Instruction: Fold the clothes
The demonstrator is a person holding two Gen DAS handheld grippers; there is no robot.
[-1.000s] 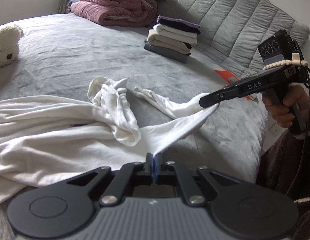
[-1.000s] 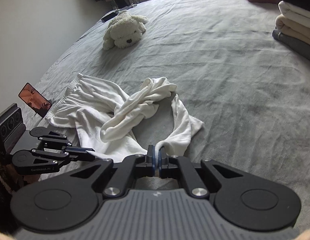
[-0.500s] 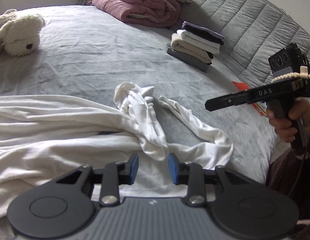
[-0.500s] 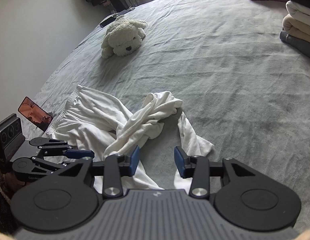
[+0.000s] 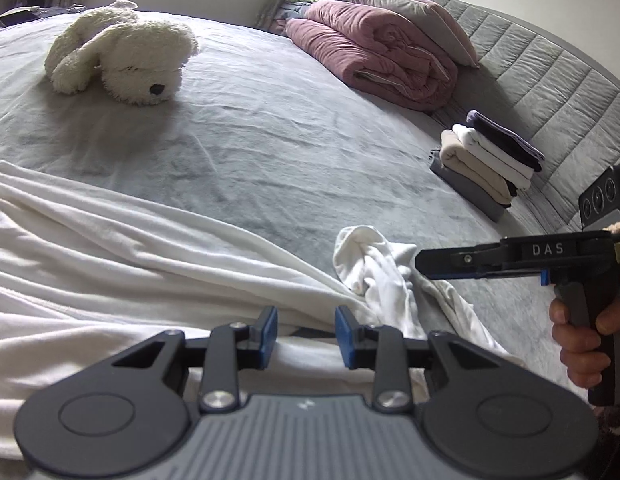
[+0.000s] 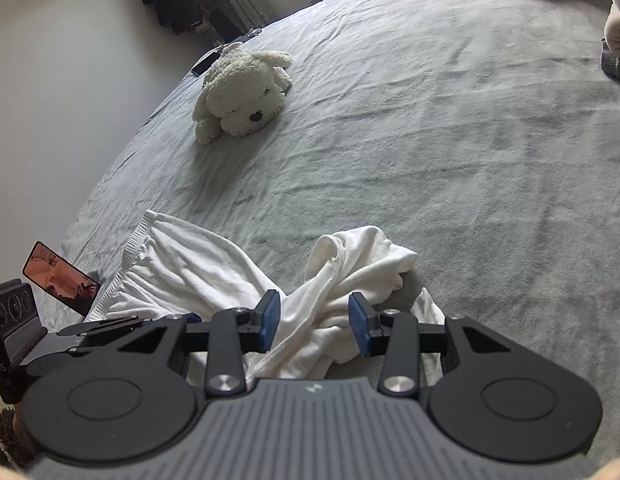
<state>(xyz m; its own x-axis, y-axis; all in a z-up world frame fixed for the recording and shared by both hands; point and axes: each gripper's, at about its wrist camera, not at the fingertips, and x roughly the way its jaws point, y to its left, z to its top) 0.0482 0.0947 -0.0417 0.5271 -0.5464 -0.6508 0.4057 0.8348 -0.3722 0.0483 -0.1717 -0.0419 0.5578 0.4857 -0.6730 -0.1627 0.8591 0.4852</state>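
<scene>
Both spread wide, gripping nothing: left hand-held gripper [image 5: 305, 334], right hand-held gripper [image 6: 314, 322], over crumpled white garment [image 6: 229, 280] on bed [image 6: 430, 140].

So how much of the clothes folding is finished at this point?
Done: a stack of folded clothes sits by the headboard. In hand: nothing is gripped; the left gripper and right gripper are both open over the white garment, which lies crumpled and twisted on the bed. Left: straightening that garment, folding it, and probably adding it to the stack.
</scene>
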